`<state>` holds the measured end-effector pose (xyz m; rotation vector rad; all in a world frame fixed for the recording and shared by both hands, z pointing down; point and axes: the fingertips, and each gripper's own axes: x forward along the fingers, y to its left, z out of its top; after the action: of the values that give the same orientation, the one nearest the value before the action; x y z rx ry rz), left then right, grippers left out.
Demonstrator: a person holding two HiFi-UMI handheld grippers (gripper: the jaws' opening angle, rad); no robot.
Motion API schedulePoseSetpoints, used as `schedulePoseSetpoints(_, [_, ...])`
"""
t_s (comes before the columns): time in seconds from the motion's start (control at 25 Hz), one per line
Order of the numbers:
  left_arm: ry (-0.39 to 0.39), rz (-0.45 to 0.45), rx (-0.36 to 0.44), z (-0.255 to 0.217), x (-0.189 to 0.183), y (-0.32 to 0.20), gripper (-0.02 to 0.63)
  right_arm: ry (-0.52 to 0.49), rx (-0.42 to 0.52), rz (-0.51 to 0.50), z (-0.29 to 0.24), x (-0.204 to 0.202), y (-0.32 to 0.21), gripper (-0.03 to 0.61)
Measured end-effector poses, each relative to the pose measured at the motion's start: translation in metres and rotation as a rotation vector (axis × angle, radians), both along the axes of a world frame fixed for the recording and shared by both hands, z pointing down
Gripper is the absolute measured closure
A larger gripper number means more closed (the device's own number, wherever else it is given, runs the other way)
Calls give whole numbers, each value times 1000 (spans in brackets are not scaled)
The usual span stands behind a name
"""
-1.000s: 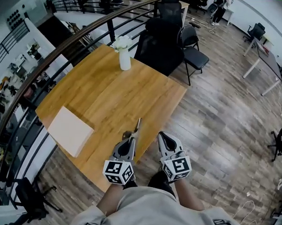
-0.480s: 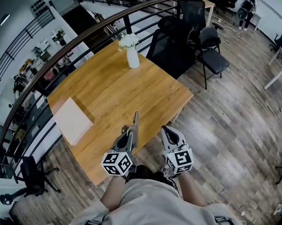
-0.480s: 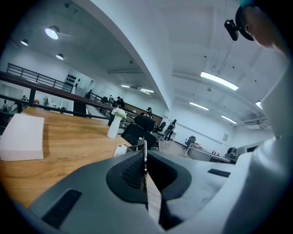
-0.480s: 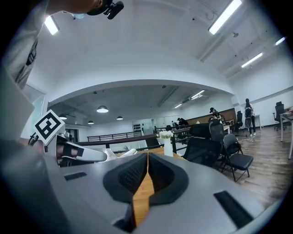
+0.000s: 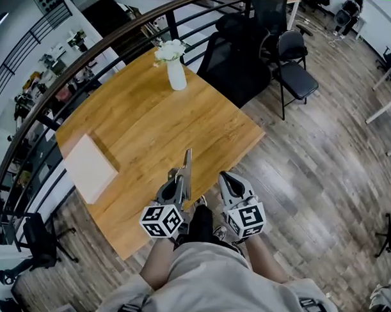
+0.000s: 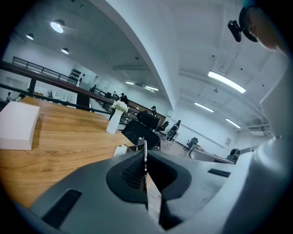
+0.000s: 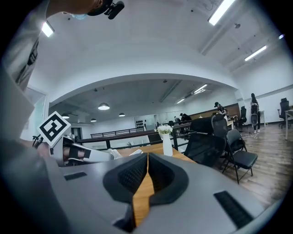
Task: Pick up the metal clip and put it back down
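A thin metal clip [image 5: 187, 166] stands upright, pinched between the jaws of my left gripper [image 5: 180, 181], above the near edge of the wooden table [image 5: 139, 131]. In the left gripper view the clip [image 6: 145, 157] shows edge-on as a narrow metal strip between the dark ribbed pads [image 6: 133, 170], and the left gripper [image 6: 145, 154] is shut on it. My right gripper [image 5: 227, 179] hovers beside it, just off the table's corner over the floor. The right gripper [image 7: 147, 161] has its pads pressed together with nothing between them.
A white vase with flowers [image 5: 175, 71] stands at the table's far side. A flat white box [image 5: 87, 167] lies at its left edge. A dark railing [image 5: 90, 59] runs behind the table. Black chairs [image 5: 295, 66] stand on the wood floor to the right.
The left gripper keeps its hold on the clip, which now stands more upright. The head view has shifted, so the table sits slightly differently. The right gripper stays shut beside it.
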<state>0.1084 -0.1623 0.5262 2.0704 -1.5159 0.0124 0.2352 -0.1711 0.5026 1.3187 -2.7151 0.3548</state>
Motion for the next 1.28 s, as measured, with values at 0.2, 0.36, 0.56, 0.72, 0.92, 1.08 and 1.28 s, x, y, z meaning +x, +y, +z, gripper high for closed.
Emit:
schedulePoseSetpoints(0.2, [32, -14, -42, 21, -11, -39, 589, 30, -44, -16, 18, -9, -39, 552])
schedulePoseSetpoints(0.36, [28, 1, -107, 55, -24, -71, 589, 58, -80, -22, 35, -22, -73, 551])
schedulePoseSetpoints(0.56, [44, 10, -168, 91, -39, -109, 589, 91, -122, -25, 57, -41, -111, 552])
schedulePoseSetpoints(0.72, [30, 19, -198, 112, -54, -133, 589, 114, -161, -32, 78, -61, -133, 551])
schedulePoseSetpoints(0.92, [4, 65, -241, 134, -63, -158, 589, 175, -239, -50, 105, -80, -159, 551])
schedulePoseSetpoints(1.08, [25, 108, -290, 164, -61, -161, 589, 219, -305, -59, 132, -89, -166, 551])
schedulePoseSetpoints(1.28, [50, 132, -342, 191, -61, -169, 589, 235, -347, -52, 148, -98, -171, 551])
